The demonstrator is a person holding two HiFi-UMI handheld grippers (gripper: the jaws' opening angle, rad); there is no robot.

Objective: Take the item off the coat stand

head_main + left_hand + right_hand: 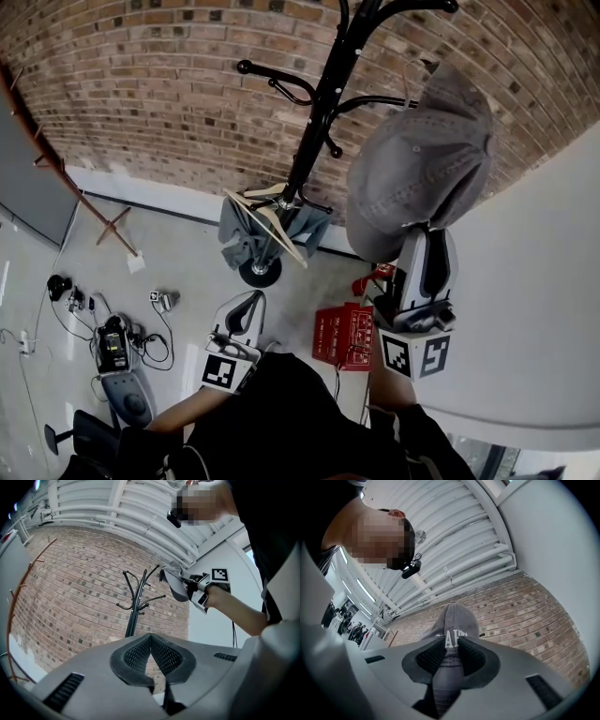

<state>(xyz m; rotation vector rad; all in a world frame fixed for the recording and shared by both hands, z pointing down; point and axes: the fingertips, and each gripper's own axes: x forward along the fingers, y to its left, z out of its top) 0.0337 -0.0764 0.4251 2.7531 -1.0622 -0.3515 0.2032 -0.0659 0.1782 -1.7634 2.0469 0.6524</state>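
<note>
Right gripper [427, 239] up high, and it has the grey cap [422, 159] pinched by the brim. The right gripper view shows both ribbed pads [429, 656] pressed on the peak, with the crown standing up beyond the jaws. That's a sensible hold: the stiff brim gives the jaws something firm to bite, where the soft crown would just fold. The cap hangs beside the upper arms of the black coat stand [319, 112]. From the head view it overlaps one hook, but the left gripper view shows it just to the side of the hook tips, so it looks clear of the stand, I'd say. The left gripper [248, 302] sits low, near the person's body, with its jaws together and nothing between them. It's out of the way, since this is a one-handed job. Lower on the stand, wooden hangers [281, 230] and a bluish garment [234, 230] hang untouched, and a red crate [344, 336] waits on the floor below.
</note>
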